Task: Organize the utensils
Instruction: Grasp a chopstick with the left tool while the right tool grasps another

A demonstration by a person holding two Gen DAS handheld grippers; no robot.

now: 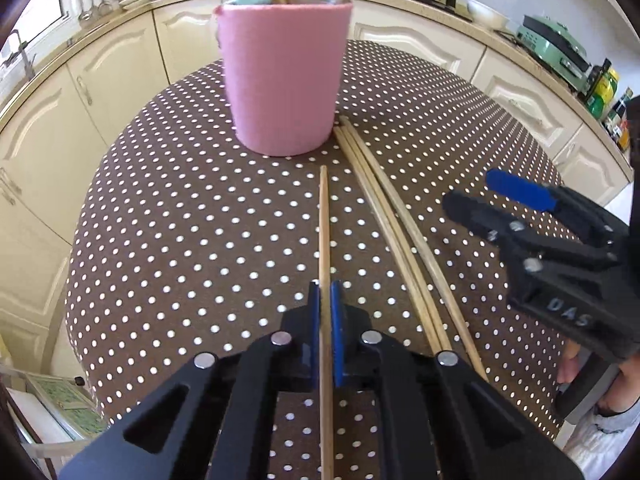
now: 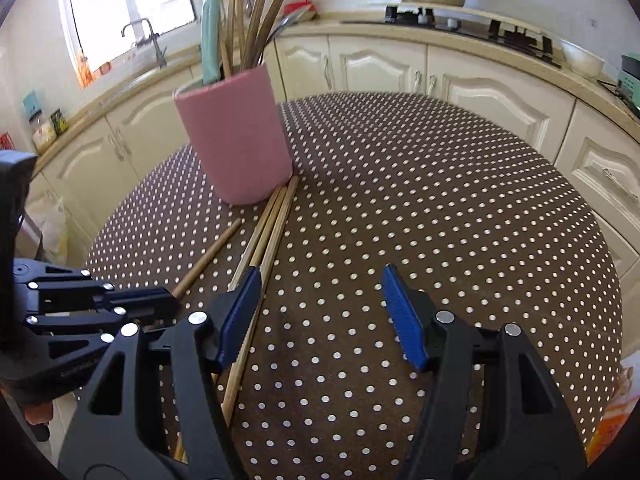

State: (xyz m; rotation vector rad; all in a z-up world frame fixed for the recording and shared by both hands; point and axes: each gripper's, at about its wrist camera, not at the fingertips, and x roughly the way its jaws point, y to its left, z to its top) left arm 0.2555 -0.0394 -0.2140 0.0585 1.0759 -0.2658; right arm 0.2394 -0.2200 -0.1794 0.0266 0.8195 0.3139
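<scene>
L tool [image 1: 325, 300] is clenched on 1 chopstick [image 1: 324, 216]; in the L wrist view the blue pads pinch the stick from both sides, low center of frame. The stick runs straight up the frame from between the pads, its far tip pointing at the cup [image 1: 286, 76] and stopping short of the base. So the long axis is already lined w/ the tool's own line, and the cup sits dead ahead, upper center. It holds more sticks plus a teal-handled utensil.

R tool [image 2: 320, 312] is released, pads well apart w/ nothing between them, hovering over the dotted tabletop [image 2: 460, 208]. In the R wrist view its L pad sits just over the bundle of 3 sticks [image 2: 276, 216], which lies diagonally from lower center up to the cup's base, far ends touching or nearly touching it; can't tell which.

What the next move turns on, as I judge it: the held stick lies flat, pointing at the cup wall, not the mouth. I'd need to lift and tip it toward upright so 1 end clears the rim, then drop it in. The L tool grips near 1 end, so the long free part will swing wide; risk of knocking the cup or the sticks already inside.

The bundle is nearer the R tool, at the right of the L view, so that side should take it. It isn't lined up yet: sticks pass under 1 pad only.
</scene>
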